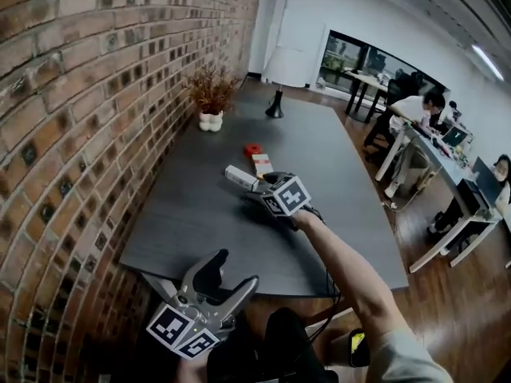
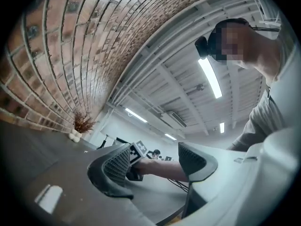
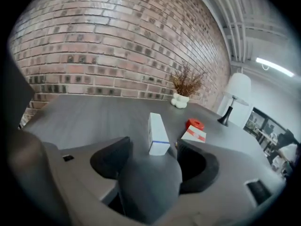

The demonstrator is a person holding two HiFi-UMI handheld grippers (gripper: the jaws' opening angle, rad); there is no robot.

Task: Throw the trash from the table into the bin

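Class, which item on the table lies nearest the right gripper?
The long white box with a blue band, at the right gripper's open jaws; the red-striped box and red disc lie beyond.

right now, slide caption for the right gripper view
Open right gripper facing a white box on the grey table, a red-and-white box and red cap beyond.

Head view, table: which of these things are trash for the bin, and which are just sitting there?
Likely trash for the job:
- white box with blue stripe
- red-and-white packet
- small red item

Just standing about:
- dried plant in white pot
- table lamp

No bin shows in any view.
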